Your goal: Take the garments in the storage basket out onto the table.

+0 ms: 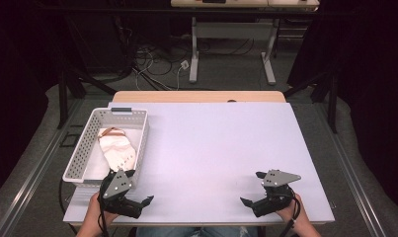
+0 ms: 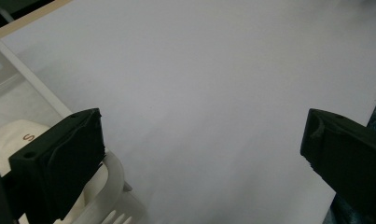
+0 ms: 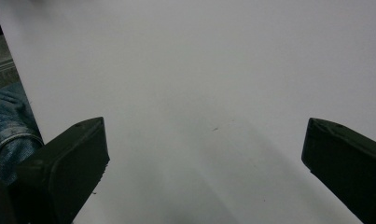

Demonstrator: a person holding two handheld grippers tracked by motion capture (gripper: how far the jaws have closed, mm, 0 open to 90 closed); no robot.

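In the high view a pale cloth pouch with an orange loop (image 1: 116, 148) lies in the white perforated basket (image 1: 86, 148) at the left of the frame. Its long axis runs from upper left to lower right along the basket, its near end just above the left tongs (image 1: 139, 186), which are much the nearer; the right tongs (image 1: 252, 188) rest well apart at the lower right on the white bench (image 1: 216, 148). Both stand apart and empty. The left gripper view shows the basket's corner (image 2: 112, 186) right beside one jaw, with pale cloth (image 2: 8, 140) showing behind it, while the right gripper view offers bare bench (image 3: 199, 93) and some blue denim (image 3: 10, 126) at its left edge.
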